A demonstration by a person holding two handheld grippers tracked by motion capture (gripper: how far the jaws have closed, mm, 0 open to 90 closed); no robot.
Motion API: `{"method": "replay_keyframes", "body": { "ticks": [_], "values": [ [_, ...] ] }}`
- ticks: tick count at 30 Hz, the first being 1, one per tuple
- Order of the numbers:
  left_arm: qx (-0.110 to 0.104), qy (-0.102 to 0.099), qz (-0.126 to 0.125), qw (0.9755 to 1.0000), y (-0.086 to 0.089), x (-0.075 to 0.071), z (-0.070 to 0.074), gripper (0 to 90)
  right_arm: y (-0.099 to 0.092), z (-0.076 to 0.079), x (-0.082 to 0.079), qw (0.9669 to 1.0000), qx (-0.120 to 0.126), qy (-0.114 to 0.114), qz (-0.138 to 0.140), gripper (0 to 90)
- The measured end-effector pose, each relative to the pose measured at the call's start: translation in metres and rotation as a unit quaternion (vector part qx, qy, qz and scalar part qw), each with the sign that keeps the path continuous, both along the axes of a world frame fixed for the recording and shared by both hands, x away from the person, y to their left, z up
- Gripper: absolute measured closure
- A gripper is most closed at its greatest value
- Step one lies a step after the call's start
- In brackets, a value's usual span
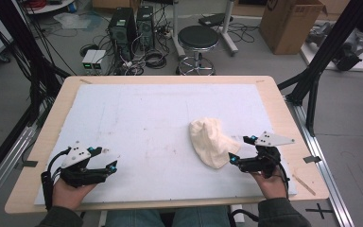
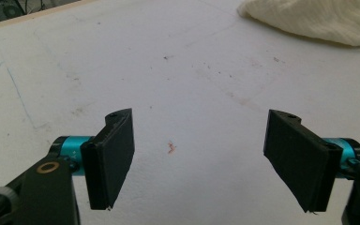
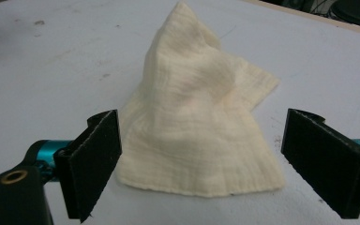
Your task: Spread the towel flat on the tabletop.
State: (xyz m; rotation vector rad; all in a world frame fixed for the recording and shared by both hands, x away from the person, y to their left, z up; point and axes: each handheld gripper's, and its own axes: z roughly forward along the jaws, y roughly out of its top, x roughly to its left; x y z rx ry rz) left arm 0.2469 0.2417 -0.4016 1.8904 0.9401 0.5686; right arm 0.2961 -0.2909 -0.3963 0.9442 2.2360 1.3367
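White foam sheeting [image 1: 146, 118] is covering a pale wooden table [image 1: 283, 118], scuffed and faintly stained. Nearest the person, the left gripper [image 1: 105, 159] is hovering low over bare sheet at the near left, jaws standing wide apart with nothing between them. The right gripper [image 1: 242, 150] is sitting at the near right, jaws likewise spread and empty, aiming at the cream-coloured crumpled ribbed cloth [image 3: 197, 126], which is lying just ahead of it on the sheet, right of centre. Judgement: the cloth is looking light, soft and limp; it is likely to sag and drape when lifted. Its flat near hem [image 3: 201, 190] or the raised peak [image 3: 183, 18] is offering the best pinch. Beyond the table, a black round stool [image 1: 198, 38] is standing on the cluttered floor.
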Motion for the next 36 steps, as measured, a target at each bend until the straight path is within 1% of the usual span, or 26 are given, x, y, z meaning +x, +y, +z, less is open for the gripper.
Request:
{"method": "replay_keyframes", "body": {
  "ticks": [2, 3, 5, 8, 9, 10, 11, 14, 17, 18, 20, 23, 25, 28, 29, 30, 32, 33, 35, 36],
  "values": [
    [0.001, -0.001, -0.001, 1.0000, 0.000, 0.000, 0.000, 25.3, 0.001, 0.002, 0.001, 1.0000, -0.003, -0.002, 0.001, 11.7],
    [0.001, -0.002, -0.001, 1.0000, 0.000, 0.000, 0.000, 25.3, 0.003, 0.006, 0.001, 1.0000, -0.006, -0.003, 0.003, 11.7],
    [0.000, -0.003, 0.001, 1.0000, 0.000, 0.001, 0.000, 25.2, 0.004, 0.007, 0.003, 0.9999, -0.007, -0.005, 0.006, 11.7],
    [0.000, -0.005, -0.001, 1.0000, -0.001, 0.001, 0.001, 25.0, 0.006, 0.010, 0.007, 0.9999, -0.007, -0.002, 0.008, 11.7],
    [0.000, -0.006, -0.002, 1.0000, -0.001, 0.001, 0.001, 25.0, 0.009, 0.013, 0.010, 0.9999, -0.009, -0.005, 0.007, 11.8],
    [0.000, -0.007, -0.002, 1.0000, -0.001, 0.001, 0.001, 25.0, 0.010, 0.015, 0.011, 1.0000, -0.005, -0.002, 0.007, 11.8],
    [-0.001, -0.008, -0.002, 1.0000, -0.001, 0.001, 0.001, 24.9, 0.012, 0.017, 0.013, 0.9999, -0.004, -0.006, 0.010, 11.9],
    [-0.001, -0.007, -0.001, 1.0000, -0.001, 0.002, 0.001, 24.8, 0.020, 0.023, 0.021, 0.9998, -0.007, -0.002, 0.017, 11.9],
    [0.000, -0.007, -0.002, 1.0000, -0.001, 0.002, 0.001, 24.8, 0.026, 0.027, 0.026, 0.9998, 0.000, -0.002, 0.019, 11.9],
    [-0.001, -0.007, -0.002, 1.0000, -0.001, 0.002, 0.001, 24.8, 0.032, 0.030, 0.030, 0.9997, 0.002, -0.005, 0.025, 12.2],
    [-0.002, -0.007, -0.002, 1.0000, -0.001, 0.002, 0.001, 24.8, 0.039, 0.031, 0.033, 0.9996, -0.002, -0.002, 0.029, 14.5],
    [-0.002, -0.009, -0.003, 1.0000, -0.001, 0.002, 0.001, 24.8, 0.047, 0.030, 0.036, 0.9993, -0.010, 0.001, 0.036, 14.6],
    [-0.002, -0.010, -0.001, 1.0000, -0.001, 0.001, 0.002, 24.7, 0.055, 0.026, 0.041, 0.9990, -0.014, 0.008, 0.042, 16.5],
    [0.000, -0.009, 0.001, 1.0000, 0.000, 0.001, 0.001, 24.8, 0.059, 0.022, 0.044, 0.9987, -0.020, 0.008, 0.046, 17.8],
    [0.000, -0.008, 0.003, 1.0000, 0.000, 0.001, 0.001, 24.8, 0.061, 0.021, 0.045, 0.9986, -0.019, 0.012, 0.047, 18.2],
    [0.001, -0.007, 0.002, 1.0000, 0.000, 0.002, 0.001, 24.8, 0.063, 0.017, 0.046, 0.9986, -0.014, 0.015, 0.049, 21.2],
    [0.000, -0.010, 0.002, 0.9999, 0.000, 0.001, 0.001, 24.8, 0.064, 0.011, 0.047, 0.9988, -0.015, 0.018, 0.043, 21.4],
    [0.000, -0.010, 0.002, 0.9999, 0.000, 0.001, 0.001, 24.8, 0.065, 0.007, 0.048, 0.9987, -0.018, 0.024, 0.040, 21.6],
    [0.001, -0.010, 0.000, 1.0000, 0.000, 0.001, 0.001, 24.8, 0.066, 0.002, 0.049, 0.9983, -0.024, 0.035, 0.039, 25.0],
    [0.003, -0.009, -0.001, 1.0000, 0.000, 0.001, 0.001, 24.8, 0.066, 0.000, 0.050, 0.9983, -0.025, 0.036, 0.039, 25.3]
  ]
}}
